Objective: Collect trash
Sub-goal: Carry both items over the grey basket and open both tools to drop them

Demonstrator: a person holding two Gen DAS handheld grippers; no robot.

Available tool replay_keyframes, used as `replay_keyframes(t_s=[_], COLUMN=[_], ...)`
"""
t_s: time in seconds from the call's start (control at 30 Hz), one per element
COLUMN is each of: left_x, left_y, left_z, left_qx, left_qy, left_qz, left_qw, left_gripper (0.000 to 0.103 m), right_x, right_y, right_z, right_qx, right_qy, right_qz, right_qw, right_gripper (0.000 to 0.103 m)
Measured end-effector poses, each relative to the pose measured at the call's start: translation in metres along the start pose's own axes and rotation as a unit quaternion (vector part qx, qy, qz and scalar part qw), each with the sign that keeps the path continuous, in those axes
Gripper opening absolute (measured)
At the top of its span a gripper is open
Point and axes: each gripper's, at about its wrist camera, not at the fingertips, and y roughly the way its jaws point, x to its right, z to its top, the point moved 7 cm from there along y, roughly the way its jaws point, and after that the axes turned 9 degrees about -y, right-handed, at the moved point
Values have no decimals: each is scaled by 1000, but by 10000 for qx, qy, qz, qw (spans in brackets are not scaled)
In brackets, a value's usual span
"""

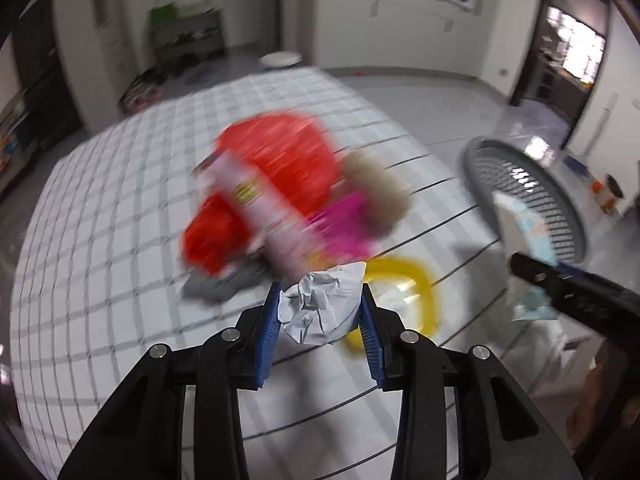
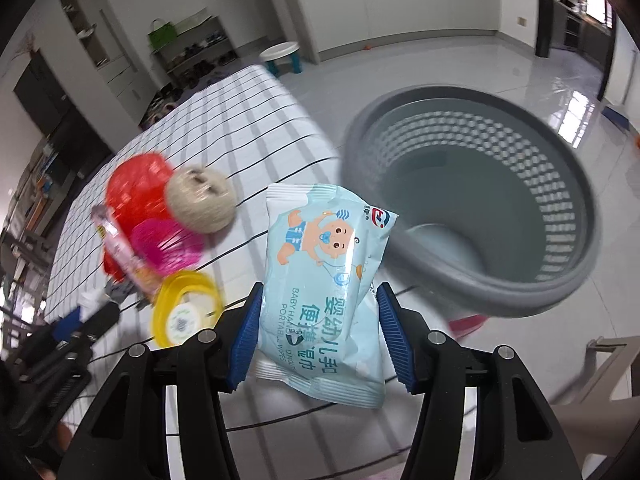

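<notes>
My left gripper [image 1: 320, 304] is shut on a crumpled white paper ball [image 1: 320, 306] and holds it above the checked tablecloth [image 1: 100, 220]. My right gripper [image 2: 320, 312] is shut on a light blue baby wipes packet [image 2: 324, 276], held above the table edge, next to the grey perforated basket [image 2: 472, 196]. The basket also shows in the left wrist view [image 1: 532, 196] at the right, with the right gripper [image 1: 536, 276] and its packet in front of it.
On the table lie a red plastic item [image 2: 136, 188], a pink item [image 2: 164, 244], a ball of twine [image 2: 200, 198], a yellow lid [image 2: 184, 304] and a pink wrapper tube [image 1: 256, 204]. The basket stands on the glossy floor beyond the table's right edge.
</notes>
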Motion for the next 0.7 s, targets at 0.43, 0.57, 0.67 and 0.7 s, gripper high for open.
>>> replay_keyframes(t_s=[0.43,0.57,0.67,0.7], left_x=[152,184,198,203], left_y=[49,87,107,116], left_z=[61,71,71,71], left_qx=[-149,-435,-570,-657], left_qy=[1016,1244,1373,1380], left_qz=[-1248,-1390,-1328,-1337], left_qw=[9869,9815,9799,9792], left_gripper=[38,40,41,41], right_x=[100,118,130,134], right_y=[-12,-7,0,2], right_z=[25,33,37,39], right_qx=[301,271,197,184], right_qy=[642,636,757,808], right_qz=[-684,-824,-821,-798], right_qw=[9951,9942,9935,9934], right_gripper=[54,54,54,54])
